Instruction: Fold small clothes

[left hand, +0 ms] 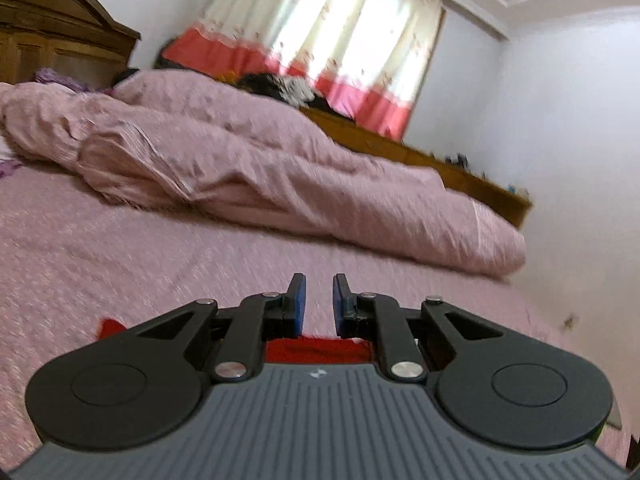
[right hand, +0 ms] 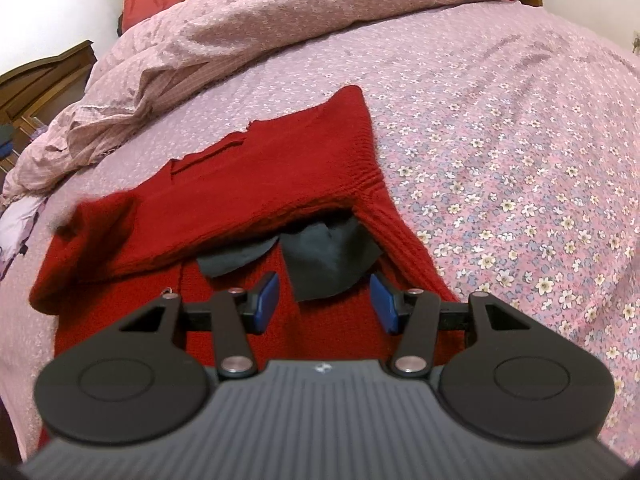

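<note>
Your left gripper (left hand: 320, 300): narrow gap, nothing between pads. Your right gripper (right hand: 326, 300): half open, empty, over red sweater (right hand: 256, 184) on bed (right hand: 500, 120).

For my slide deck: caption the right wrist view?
Right gripper hovers open over a red knit sweater, part-folded on a floral bedspread, dark cloth showing.

I count one red knitted garment (right hand: 256, 184) at centre, two dark cloth pieces (right hand: 328, 260) on it toward 6 o'clock, one rumpled pink quilt (right hand: 248, 28) at 11 o'clock, one bed (right hand: 500, 128), one curtain (left hand: 320, 36) at 12 o'clock, and two grippers, each with two fingers.
</note>
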Action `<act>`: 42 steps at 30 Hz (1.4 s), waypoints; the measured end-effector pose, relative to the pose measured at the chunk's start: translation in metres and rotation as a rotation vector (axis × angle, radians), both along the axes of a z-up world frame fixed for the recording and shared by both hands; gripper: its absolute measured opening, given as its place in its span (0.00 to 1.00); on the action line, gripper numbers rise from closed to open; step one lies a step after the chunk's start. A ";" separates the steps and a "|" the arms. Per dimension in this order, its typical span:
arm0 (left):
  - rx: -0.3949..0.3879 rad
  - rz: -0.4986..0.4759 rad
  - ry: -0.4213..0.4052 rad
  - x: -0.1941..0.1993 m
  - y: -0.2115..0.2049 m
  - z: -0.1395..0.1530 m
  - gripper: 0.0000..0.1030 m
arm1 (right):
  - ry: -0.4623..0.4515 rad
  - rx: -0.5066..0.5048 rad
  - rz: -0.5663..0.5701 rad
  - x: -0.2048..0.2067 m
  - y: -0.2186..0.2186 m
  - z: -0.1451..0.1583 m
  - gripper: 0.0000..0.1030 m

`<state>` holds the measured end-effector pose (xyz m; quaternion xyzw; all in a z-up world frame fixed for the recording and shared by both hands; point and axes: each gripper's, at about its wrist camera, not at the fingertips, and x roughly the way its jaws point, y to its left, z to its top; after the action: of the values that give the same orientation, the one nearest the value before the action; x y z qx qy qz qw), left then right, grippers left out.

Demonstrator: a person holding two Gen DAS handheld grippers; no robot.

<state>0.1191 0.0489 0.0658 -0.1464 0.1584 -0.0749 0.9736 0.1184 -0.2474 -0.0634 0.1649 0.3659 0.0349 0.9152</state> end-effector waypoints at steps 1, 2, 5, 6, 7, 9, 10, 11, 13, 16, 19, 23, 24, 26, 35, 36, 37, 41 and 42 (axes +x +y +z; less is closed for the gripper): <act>0.009 -0.015 0.019 0.003 -0.005 -0.004 0.16 | 0.001 0.002 0.000 0.000 -0.001 0.000 0.51; 0.023 -0.033 0.047 0.007 -0.011 -0.010 0.16 | 0.001 0.003 0.000 -0.001 -0.001 -0.001 0.51; 0.063 -0.050 0.122 0.015 -0.021 -0.022 0.17 | -0.001 0.004 0.001 -0.002 -0.003 -0.001 0.51; 0.073 -0.044 0.143 0.016 -0.024 -0.026 0.17 | 0.000 0.005 0.000 -0.002 -0.004 -0.001 0.51; 0.080 -0.041 0.157 0.016 -0.024 -0.029 0.17 | 0.001 0.006 -0.002 -0.002 -0.004 -0.001 0.51; 0.090 -0.030 0.178 0.017 -0.021 -0.034 0.18 | 0.004 0.010 -0.005 -0.002 -0.006 -0.003 0.51; 0.096 -0.024 0.188 0.018 -0.019 -0.036 0.18 | 0.006 0.012 -0.005 -0.002 -0.006 -0.003 0.51; 0.101 -0.019 0.198 0.018 -0.017 -0.038 0.18 | 0.007 0.013 -0.004 -0.002 -0.006 -0.003 0.51; 0.113 -0.008 0.219 0.016 -0.011 -0.041 0.19 | 0.007 0.015 0.001 -0.001 -0.005 -0.003 0.51; 0.125 0.009 0.256 0.007 0.002 -0.043 0.22 | 0.005 0.013 0.012 0.000 -0.002 -0.002 0.51; 0.135 0.039 0.287 -0.005 0.011 -0.046 0.27 | 0.003 0.007 0.026 0.002 0.001 0.000 0.51; 0.147 0.097 0.326 -0.020 0.032 -0.053 0.40 | 0.002 0.001 0.054 0.005 0.009 0.003 0.51; 0.151 0.116 0.332 -0.024 0.038 -0.054 0.42 | 0.002 0.000 0.065 0.006 0.012 0.004 0.51; 0.160 0.151 0.343 -0.030 0.047 -0.055 0.50 | -0.003 -0.008 0.093 0.009 0.020 0.008 0.51; 0.146 0.230 0.428 -0.042 0.083 -0.076 0.61 | -0.051 -0.039 0.265 0.030 0.077 0.037 0.51; 0.153 0.227 0.444 -0.041 0.084 -0.080 0.61 | -0.054 -0.038 0.289 0.034 0.085 0.041 0.51; 0.162 0.224 0.458 -0.039 0.084 -0.083 0.62 | -0.056 -0.037 0.306 0.036 0.091 0.044 0.51; 0.178 0.221 0.480 -0.038 0.083 -0.096 0.63 | -0.056 -0.008 0.374 0.051 0.122 0.055 0.52; 0.175 0.222 0.487 -0.035 0.083 -0.100 0.63 | -0.052 0.002 0.384 0.055 0.128 0.057 0.56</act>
<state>0.0837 0.1323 -0.0338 -0.0918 0.3763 0.0838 0.9181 0.1731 -0.1190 -0.0064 0.0922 0.3670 0.2135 0.9007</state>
